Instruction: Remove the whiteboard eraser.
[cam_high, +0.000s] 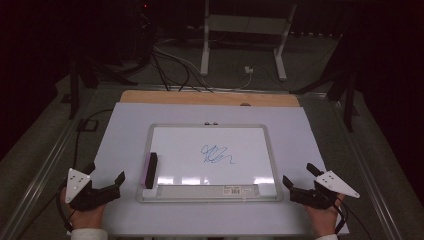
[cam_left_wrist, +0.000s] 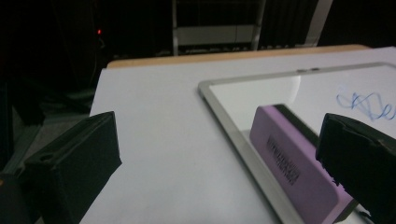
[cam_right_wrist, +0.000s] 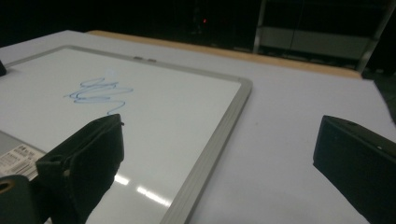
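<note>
A whiteboard (cam_high: 265, 135) with a silver frame lies flat in the middle of the white table top. A blue scribble (cam_high: 216, 155) marks its centre. A purple eraser with a black underside (cam_high: 150, 170) lies on the board's left edge. My left gripper (cam_high: 106, 181) rests at the table's front left, open and empty, with the eraser (cam_left_wrist: 292, 168) just ahead of its right jaw. At the front right my right gripper (cam_high: 299, 179) is open and empty too, beside the board's right frame (cam_right_wrist: 219, 140). The scribble (cam_right_wrist: 98, 93) shows in the right gripper view.
The white table top (cam_high: 125, 125) has a wooden strip (cam_high: 210, 98) along its far edge. Behind it, on the floor, stand a white metal frame (cam_high: 245, 30) and loose cables (cam_high: 170, 65). A label strip (cam_high: 210, 190) runs along the board's near edge.
</note>
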